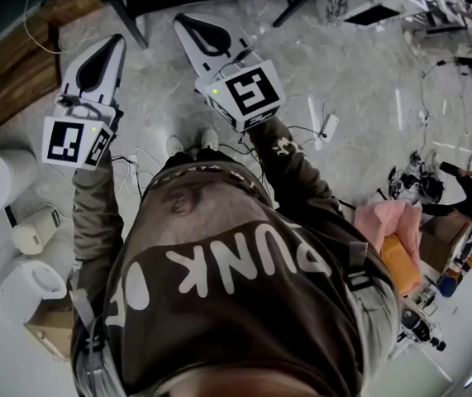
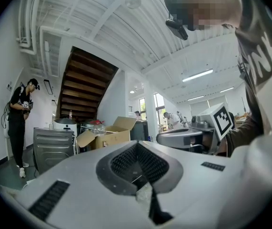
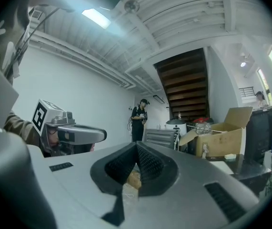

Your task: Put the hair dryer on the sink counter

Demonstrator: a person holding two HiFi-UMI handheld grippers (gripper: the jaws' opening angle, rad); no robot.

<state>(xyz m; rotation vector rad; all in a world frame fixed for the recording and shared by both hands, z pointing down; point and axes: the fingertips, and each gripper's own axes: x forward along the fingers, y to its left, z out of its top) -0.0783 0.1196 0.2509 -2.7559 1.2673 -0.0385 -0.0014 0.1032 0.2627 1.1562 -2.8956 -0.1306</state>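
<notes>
No hair dryer and no sink counter show in any view. In the head view my left gripper (image 1: 117, 40) and my right gripper (image 1: 183, 18) are held out side by side in front of my body, above a grey stone floor (image 1: 343, 64). Each has its jaws meeting at the tip, and I see nothing between them. The left gripper view looks level into the room; its gripper (image 2: 136, 145) is shut and empty. In the right gripper view the gripper (image 3: 136, 145) is likewise shut and empty, with the left gripper (image 3: 74, 133) to its left.
A person (image 2: 18, 118) stands by a dark wooden staircase (image 2: 85, 87). Beside it are a grey ribbed metal cabinet (image 2: 54, 148) and an open cardboard box (image 2: 106, 136). White appliances (image 1: 4, 180) stand at my left, cables and a power strip (image 1: 329, 126) lie ahead, and pink cloth (image 1: 393, 220) lies at right.
</notes>
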